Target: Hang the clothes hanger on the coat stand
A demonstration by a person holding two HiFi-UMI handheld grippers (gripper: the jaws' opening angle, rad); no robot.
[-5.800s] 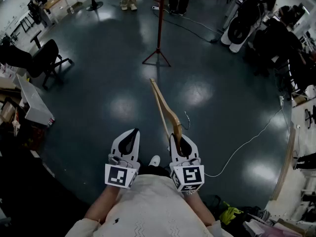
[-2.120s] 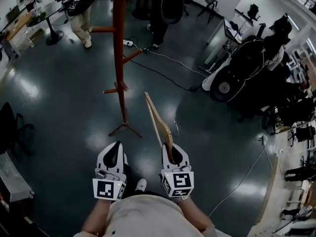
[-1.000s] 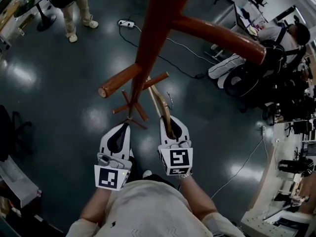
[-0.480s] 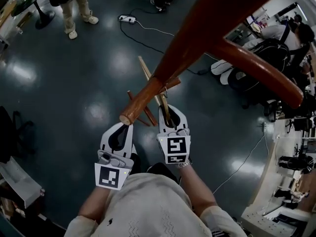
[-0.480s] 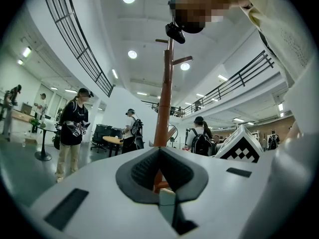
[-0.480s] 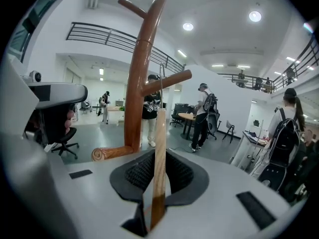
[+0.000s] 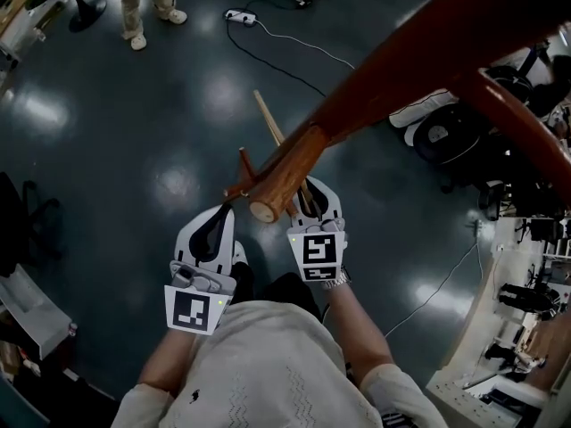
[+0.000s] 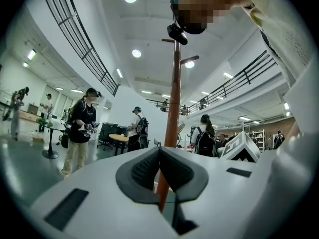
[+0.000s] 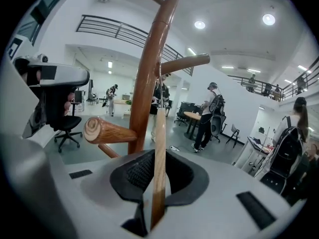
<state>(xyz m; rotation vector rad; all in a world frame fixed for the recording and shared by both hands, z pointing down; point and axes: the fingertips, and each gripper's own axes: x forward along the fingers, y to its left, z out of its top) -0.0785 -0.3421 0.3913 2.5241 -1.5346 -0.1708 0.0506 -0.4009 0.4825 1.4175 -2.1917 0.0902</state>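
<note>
Wooden and pale, the clothes hanger (image 9: 159, 148) is pinched at one end in my right gripper (image 7: 311, 208), whose jaws are clamped on its arm. Its long axis runs straight out along those jaws. In the right gripper view it stands upright just beside the coat stand (image 7: 406, 56). In the head view it points away from me and a little left, partly hidden by the nearest peg (image 7: 284, 184). I cannot make out the hook. My left gripper (image 7: 217, 224) hangs beside the right, jaws pressed together on nothing.

I judge this to be the approach: the hanger is close to the stand but not yet hung. Next I would need to find the hook, turn the hanger so the hook opens downward, and lower it over a peg without knocking the pole.
</note>
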